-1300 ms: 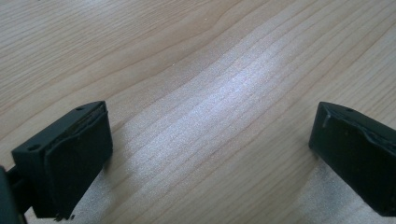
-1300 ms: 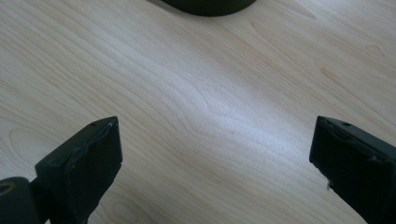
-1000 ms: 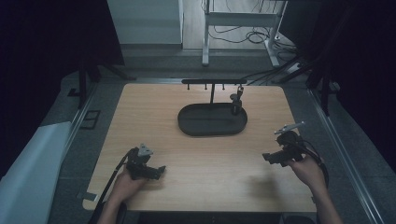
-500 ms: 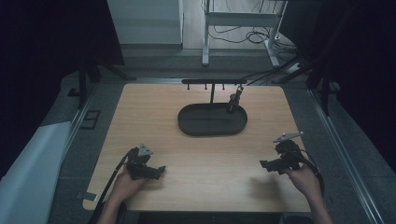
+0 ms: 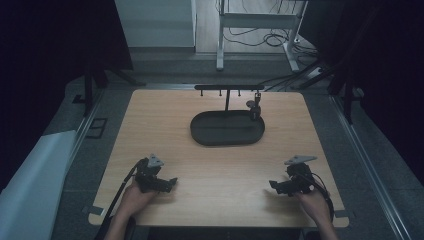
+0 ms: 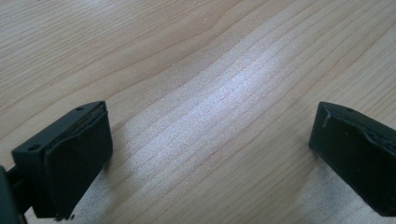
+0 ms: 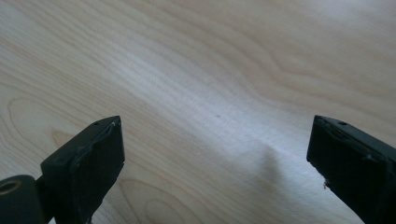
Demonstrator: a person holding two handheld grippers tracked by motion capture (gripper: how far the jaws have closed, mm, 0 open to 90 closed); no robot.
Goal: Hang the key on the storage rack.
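The left claw (image 5: 170, 183) rested low on the near left part of the wooden surface (image 5: 165, 130), held in the person's left hand (image 5: 134, 197), its jaws spread wide apart with nothing but bare wood grain between them, as the left gripper view (image 6: 210, 144) also showed. Ahead of it and off to its right, well apart, lay a dark oval tray (image 5: 227, 128) near the far middle of the surface, with a thin black rack (image 5: 228, 88) standing behind it and a small dark object (image 5: 255, 107) hanging or standing at the tray's far right edge. The right claw (image 5: 274, 186) sat on the near right part of the surface in the right hand (image 5: 312, 202), its jaws likewise spread wide and holding nothing, the tray lying ahead of it and to its left, again well apart. Judging from this, the work looked barely begun or at rest: neither claw was near the tray or the object by it, so any reach, grasp and placement remained to be done. What that small object was could not be made out in the dim light, nor whether it hung from the rack or stood in the tray, nor whether the tray held anything. The rack's little hooks were too small to read, and the forearms were cut off at the bottom edge.
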